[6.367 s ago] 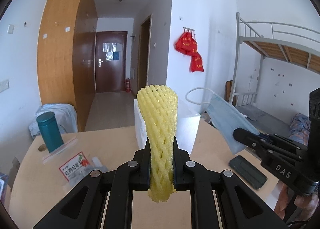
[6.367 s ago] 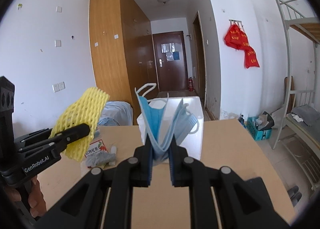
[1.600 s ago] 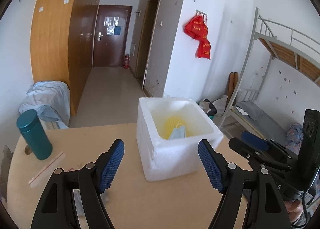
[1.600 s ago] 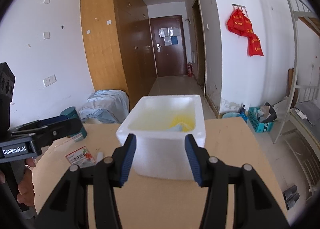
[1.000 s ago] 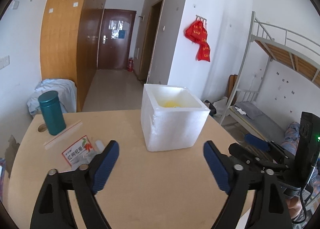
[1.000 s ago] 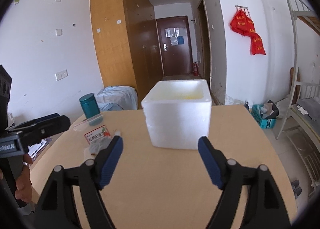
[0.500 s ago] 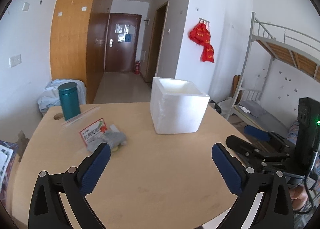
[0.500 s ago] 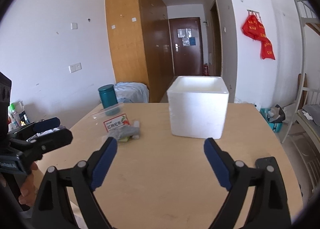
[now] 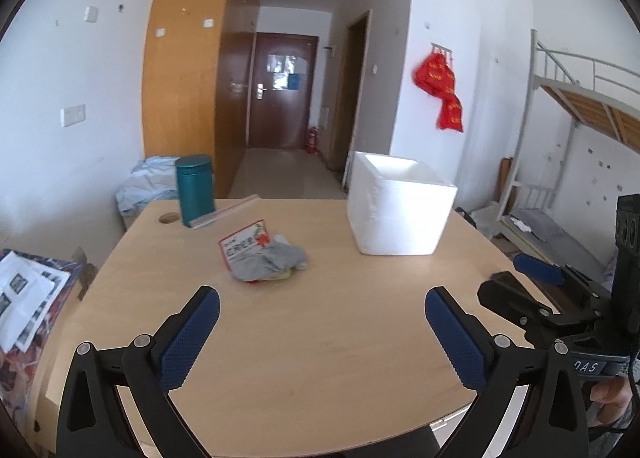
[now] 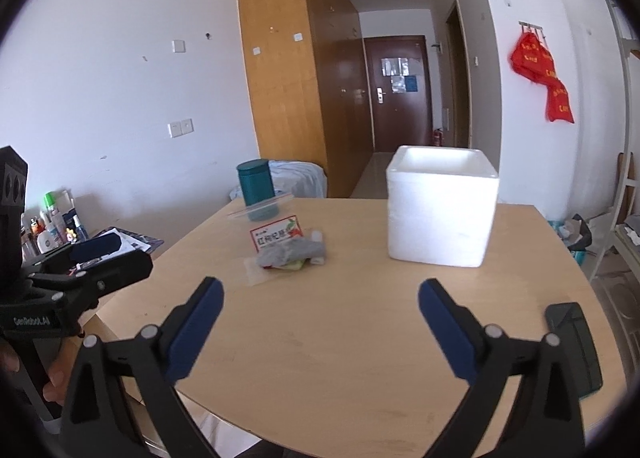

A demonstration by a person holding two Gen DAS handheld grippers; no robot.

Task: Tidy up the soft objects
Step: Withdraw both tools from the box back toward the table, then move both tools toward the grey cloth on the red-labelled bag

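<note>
Both grippers have pulled back from the foam box, jaws wide and empty. The grey cloth lies on the table ahead-left of the left gripper, nearer it than the right gripper

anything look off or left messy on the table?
One loose heap: a crumpled grey cloth lies over a red-and-white packet mid-table, outside the white foam box, with yellow bits underneath. The box and teal canister stand upright. Nothing spilled or damaged. Both hand-held grippers are open and empty.
</note>
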